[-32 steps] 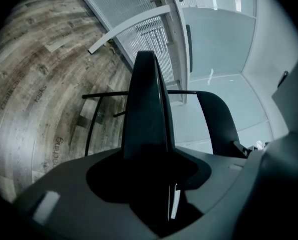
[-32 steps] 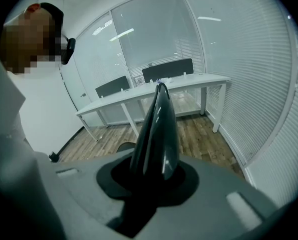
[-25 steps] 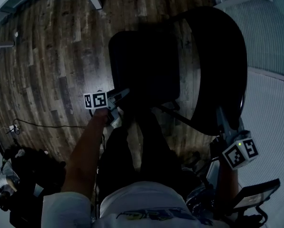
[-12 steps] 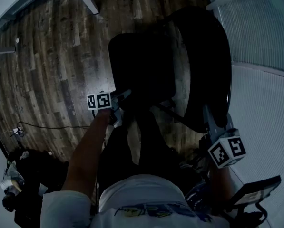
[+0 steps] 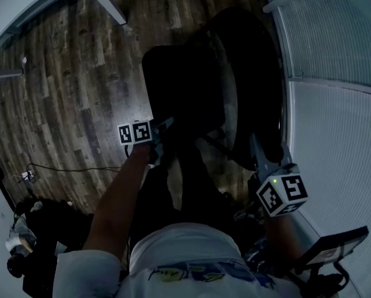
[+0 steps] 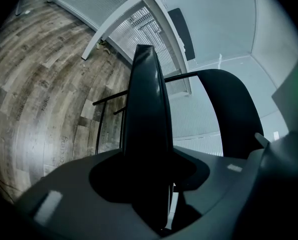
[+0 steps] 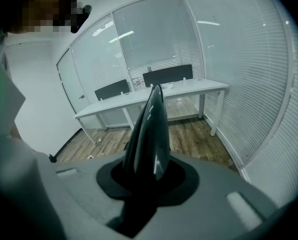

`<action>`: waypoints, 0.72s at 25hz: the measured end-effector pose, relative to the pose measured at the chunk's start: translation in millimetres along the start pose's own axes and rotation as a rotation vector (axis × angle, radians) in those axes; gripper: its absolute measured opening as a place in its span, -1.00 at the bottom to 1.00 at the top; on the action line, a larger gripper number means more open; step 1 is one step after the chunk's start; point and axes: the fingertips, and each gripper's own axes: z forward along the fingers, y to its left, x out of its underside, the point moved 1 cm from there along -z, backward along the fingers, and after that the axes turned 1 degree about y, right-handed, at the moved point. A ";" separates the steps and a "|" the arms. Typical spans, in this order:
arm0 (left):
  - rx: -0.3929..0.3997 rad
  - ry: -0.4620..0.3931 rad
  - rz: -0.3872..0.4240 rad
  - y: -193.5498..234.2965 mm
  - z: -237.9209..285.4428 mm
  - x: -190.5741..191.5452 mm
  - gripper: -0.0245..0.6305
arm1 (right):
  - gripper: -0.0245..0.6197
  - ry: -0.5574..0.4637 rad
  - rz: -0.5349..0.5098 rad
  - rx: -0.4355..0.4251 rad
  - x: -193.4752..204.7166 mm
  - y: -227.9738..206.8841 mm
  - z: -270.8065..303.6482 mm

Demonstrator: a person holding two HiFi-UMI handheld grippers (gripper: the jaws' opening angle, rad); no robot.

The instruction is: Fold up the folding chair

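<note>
White table [image 7: 191,89], wood floor [image 5: 61,92], window blinds [image 5: 334,48]

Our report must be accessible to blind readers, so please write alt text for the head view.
Seen from above in dim light, a person holds a black folding chair with two grippers: the left gripper is shut on the seat, the right gripper on the backrest. Beneath lies a wooden floor, with window blinds at right.

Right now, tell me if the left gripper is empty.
No, the chair seat sits edge-on between the jaws of the left gripper.
</note>
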 end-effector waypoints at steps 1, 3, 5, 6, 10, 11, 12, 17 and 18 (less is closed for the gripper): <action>-0.006 0.002 0.001 -2.6 0.9 0.1 -0.29 | -0.69 -0.001 0.001 0.002 0.0 -0.2 -0.3; -0.019 0.008 0.001 -7.4 2.1 0.5 -0.29 | -0.69 0.000 0.004 0.003 -0.8 -1.1 -1.1; -0.033 0.011 0.003 -13.1 2.6 -0.3 -0.29 | -0.69 -0.002 0.004 0.003 -3.0 -1.4 -2.6; -0.040 0.012 0.004 -16.4 3.4 -0.6 -0.29 | -0.69 -0.003 0.005 0.003 -4.1 -1.7 -3.5; -0.066 0.018 0.005 -29.6 9.2 0.1 -0.29 | -0.69 -0.003 0.006 0.004 -7.2 -5.8 -6.0; -0.071 0.019 0.007 -33.5 10.7 -0.2 -0.29 | -0.69 -0.004 0.006 0.004 -7.8 -6.6 -6.6; -0.074 0.019 0.008 -37.6 12.1 -0.1 -0.30 | -0.69 -0.004 0.007 0.004 -8.0 -7.1 -7.4; -0.087 0.035 0.011 -62.0 20.7 4.9 -0.32 | -0.69 -0.007 0.010 -0.002 -9.2 -8.3 -14.1; -0.085 0.039 0.014 -67.9 22.9 5.5 -0.33 | -0.68 -0.008 0.010 -0.003 -9.9 -7.9 -15.2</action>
